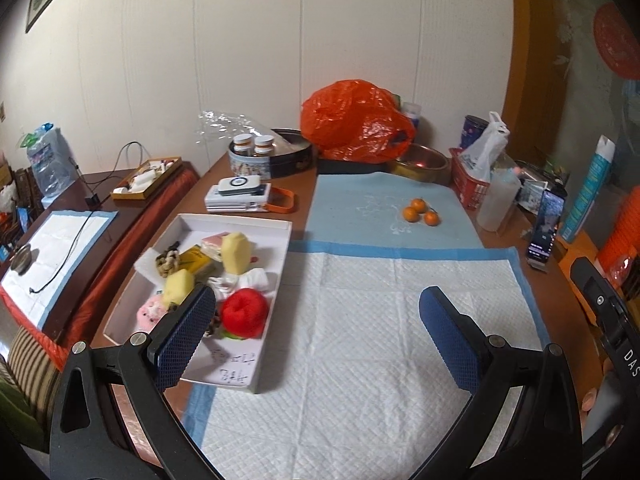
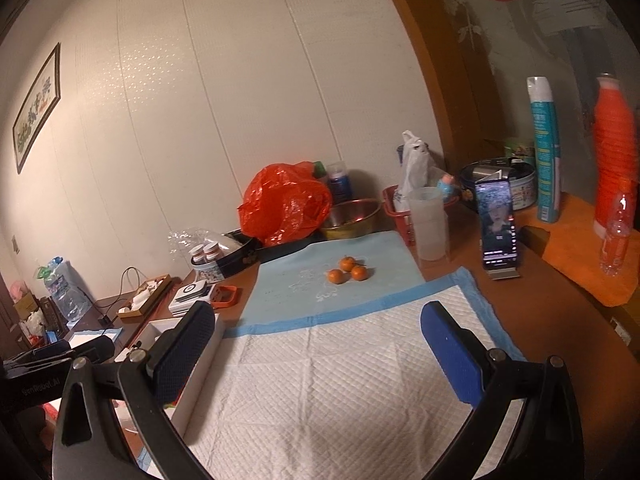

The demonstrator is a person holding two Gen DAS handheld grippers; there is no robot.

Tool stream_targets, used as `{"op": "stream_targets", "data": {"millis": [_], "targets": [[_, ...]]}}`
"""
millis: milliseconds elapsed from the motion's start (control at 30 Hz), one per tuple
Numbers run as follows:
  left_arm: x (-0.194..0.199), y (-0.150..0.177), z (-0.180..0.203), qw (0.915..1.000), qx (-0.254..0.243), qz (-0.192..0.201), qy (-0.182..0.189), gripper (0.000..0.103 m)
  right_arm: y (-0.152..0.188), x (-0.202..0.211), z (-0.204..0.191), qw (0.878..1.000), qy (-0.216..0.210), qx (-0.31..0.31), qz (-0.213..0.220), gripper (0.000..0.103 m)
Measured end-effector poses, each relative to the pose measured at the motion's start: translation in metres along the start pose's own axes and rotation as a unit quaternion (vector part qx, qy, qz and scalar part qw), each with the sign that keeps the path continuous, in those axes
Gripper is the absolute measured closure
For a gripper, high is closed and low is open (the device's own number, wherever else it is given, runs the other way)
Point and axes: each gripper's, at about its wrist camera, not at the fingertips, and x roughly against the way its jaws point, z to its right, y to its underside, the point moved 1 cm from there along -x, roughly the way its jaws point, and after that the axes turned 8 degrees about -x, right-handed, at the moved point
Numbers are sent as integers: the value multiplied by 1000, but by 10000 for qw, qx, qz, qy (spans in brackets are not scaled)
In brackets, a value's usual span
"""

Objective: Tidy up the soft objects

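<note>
Both tongs gape empty over the white pad [image 1: 360, 320], left tongs [image 1: 316, 332] beside the white box [image 1: 240, 224] holding the soft toys [image 1: 240, 276], right tongs [image 2: 320, 344] nearer three oranges [image 2: 348, 270] on the surface.

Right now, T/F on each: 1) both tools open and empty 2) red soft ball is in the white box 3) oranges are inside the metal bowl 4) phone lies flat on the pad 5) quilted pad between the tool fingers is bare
1. True: left tool and right tool are open, holding nothing.
2. True: red soft ball sits in the white box.
3. False: the oranges lie on the blue cloth, in front of the metal bowl.
4. False: the phone stands upright, off the pad.
5. True: the quilted pad there is bare.
</note>
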Motion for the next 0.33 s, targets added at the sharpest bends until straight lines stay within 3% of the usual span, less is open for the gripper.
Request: {"op": "stream_targets", "data": {"millis": [333], "targets": [[-21, -8, 45, 9982, -351, -141, 469, 0, -9, 5, 37, 9991, 369, -211, 40, 0]]}}
